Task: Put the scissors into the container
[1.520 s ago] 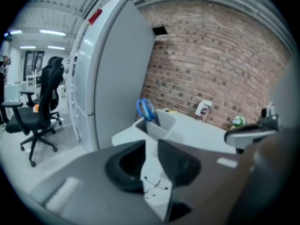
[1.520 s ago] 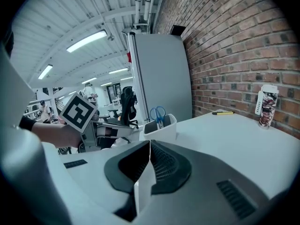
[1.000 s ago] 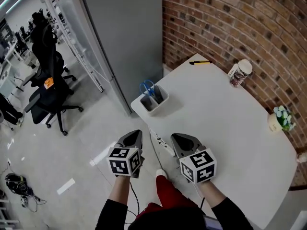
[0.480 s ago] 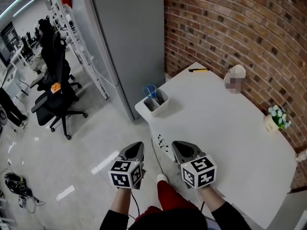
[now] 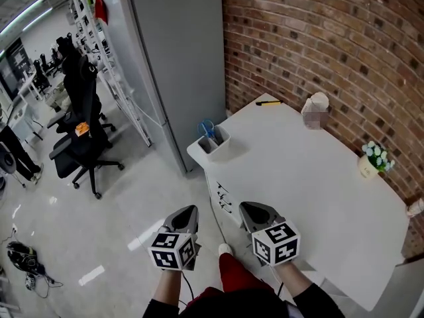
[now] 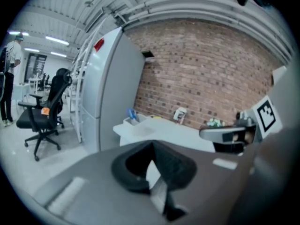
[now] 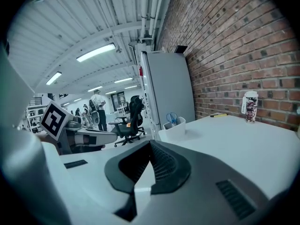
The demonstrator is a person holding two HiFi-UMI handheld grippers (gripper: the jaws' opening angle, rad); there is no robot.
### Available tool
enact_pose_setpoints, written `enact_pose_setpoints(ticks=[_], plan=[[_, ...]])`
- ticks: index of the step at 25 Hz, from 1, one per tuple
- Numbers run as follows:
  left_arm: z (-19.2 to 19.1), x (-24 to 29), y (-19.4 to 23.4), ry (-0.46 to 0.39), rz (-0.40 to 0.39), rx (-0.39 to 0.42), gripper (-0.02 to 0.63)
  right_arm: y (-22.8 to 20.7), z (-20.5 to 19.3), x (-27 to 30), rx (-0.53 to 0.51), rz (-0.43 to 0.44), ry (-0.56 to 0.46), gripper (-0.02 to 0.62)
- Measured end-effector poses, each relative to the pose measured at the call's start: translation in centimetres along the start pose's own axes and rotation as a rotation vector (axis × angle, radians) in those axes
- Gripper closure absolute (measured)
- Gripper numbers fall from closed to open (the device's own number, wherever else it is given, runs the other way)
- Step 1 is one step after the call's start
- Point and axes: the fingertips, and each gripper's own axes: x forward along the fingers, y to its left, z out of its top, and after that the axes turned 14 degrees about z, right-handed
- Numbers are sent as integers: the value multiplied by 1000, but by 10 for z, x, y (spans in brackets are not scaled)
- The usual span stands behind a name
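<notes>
**Scissors in container; both claws clenched, empty**

My left claw [image 5: 187, 211] and right claw [image 5: 249, 207] were both clenched on nothing, side by side on the near side. The scissors [image 5: 208, 129] stood upright, blue handles up, inside the white container [image 5: 214, 144] on the table's [image 5: 298, 177] far-left corner. They were well apart from me, ahead between the claws, neither clearly nearer. I judged the placement done.
</notes>
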Motion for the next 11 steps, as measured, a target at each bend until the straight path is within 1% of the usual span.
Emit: enact_pose_setpoints(ticks=[11], plan=[[-16,-54,-8,-27,7,-26,604,37,-13,-31,-2,14,-30,588]])
